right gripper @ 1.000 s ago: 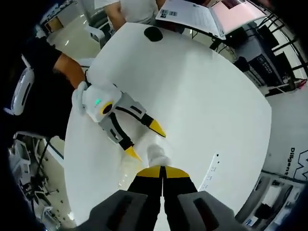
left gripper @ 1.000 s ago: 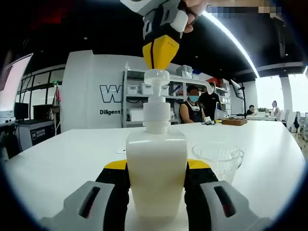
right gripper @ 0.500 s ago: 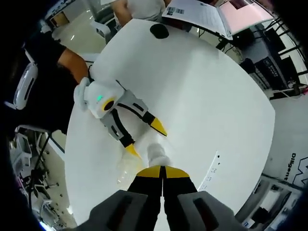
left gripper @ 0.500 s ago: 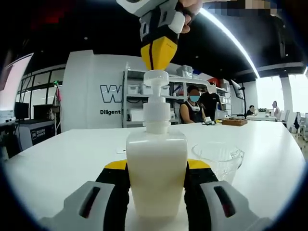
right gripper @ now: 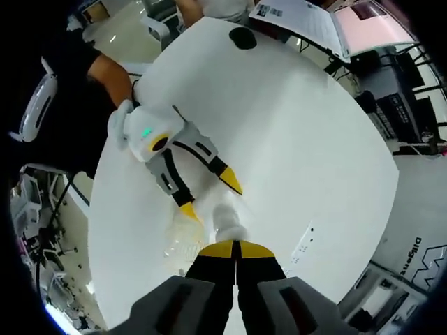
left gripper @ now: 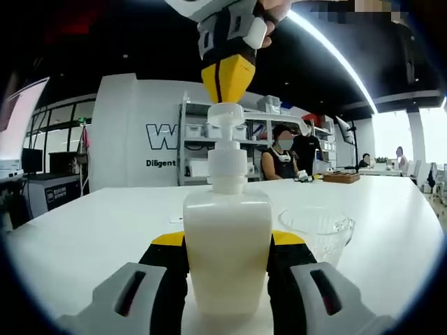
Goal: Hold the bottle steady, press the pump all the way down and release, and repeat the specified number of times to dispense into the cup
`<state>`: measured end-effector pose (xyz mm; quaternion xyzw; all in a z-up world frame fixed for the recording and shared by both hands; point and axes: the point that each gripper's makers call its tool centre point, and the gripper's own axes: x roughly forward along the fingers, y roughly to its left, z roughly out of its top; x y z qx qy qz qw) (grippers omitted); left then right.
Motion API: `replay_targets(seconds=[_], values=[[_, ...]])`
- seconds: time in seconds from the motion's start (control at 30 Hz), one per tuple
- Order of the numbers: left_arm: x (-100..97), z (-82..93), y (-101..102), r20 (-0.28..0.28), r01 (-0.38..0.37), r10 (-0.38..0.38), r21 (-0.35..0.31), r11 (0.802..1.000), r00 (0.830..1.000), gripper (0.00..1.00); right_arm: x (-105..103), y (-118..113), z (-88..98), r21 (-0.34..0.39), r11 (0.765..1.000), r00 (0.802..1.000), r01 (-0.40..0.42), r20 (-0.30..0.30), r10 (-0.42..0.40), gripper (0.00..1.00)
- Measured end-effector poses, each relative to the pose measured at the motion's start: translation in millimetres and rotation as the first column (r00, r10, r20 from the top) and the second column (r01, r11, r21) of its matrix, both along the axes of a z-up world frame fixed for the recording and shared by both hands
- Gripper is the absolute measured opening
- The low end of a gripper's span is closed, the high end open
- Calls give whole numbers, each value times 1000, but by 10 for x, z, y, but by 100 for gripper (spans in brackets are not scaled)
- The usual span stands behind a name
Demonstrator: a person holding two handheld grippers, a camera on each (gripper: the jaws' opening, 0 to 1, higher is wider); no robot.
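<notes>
A white pump bottle [left gripper: 227, 251] stands upright on the white table [left gripper: 91, 230], and my left gripper [left gripper: 227, 279] is shut on its body, with one yellow-tipped jaw on each side. The pump head [left gripper: 225, 112] is up. My right gripper [left gripper: 225, 82] comes down from above, shut, its yellow tips meeting the top of the pump head. A clear glass cup [left gripper: 318, 230] stands just right of the bottle, under the spout side. In the right gripper view my right gripper [right gripper: 236, 250] is shut just above the pump head [right gripper: 227, 222], with the left gripper [right gripper: 208, 197] around the bottle below.
A person's hand and dark sleeve [right gripper: 105, 77] hold the left gripper at the table's edge. A black round object [right gripper: 243, 38] lies on the table's far side. People sit at the far end [left gripper: 279, 157], in front of shelves [left gripper: 202, 139].
My right gripper has shifted slightly left over the pump head, staying shut. The right gripper view has tilted a little. The bottle, the cup and the left gripper have not moved.
</notes>
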<state>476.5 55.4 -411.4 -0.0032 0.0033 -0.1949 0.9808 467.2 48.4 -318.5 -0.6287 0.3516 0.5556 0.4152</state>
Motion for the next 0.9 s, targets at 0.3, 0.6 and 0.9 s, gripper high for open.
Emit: replay_targets(seconds=[0.3,0.6,0.9], values=[[-9,8,9,1,-3,3,-2,1000,1000,42,26,5,1,-4,1000,1000,-23,13,23,0],[-10,15,14,6,-10,10,-4,1000,1000,41,56,-17,3,-27,998,998,-57,35,58,0],[-7,20,18,10,-13,13,-7,1000,1000,41,67,-10,-5,-18,998,998,-57,36,58,0]])
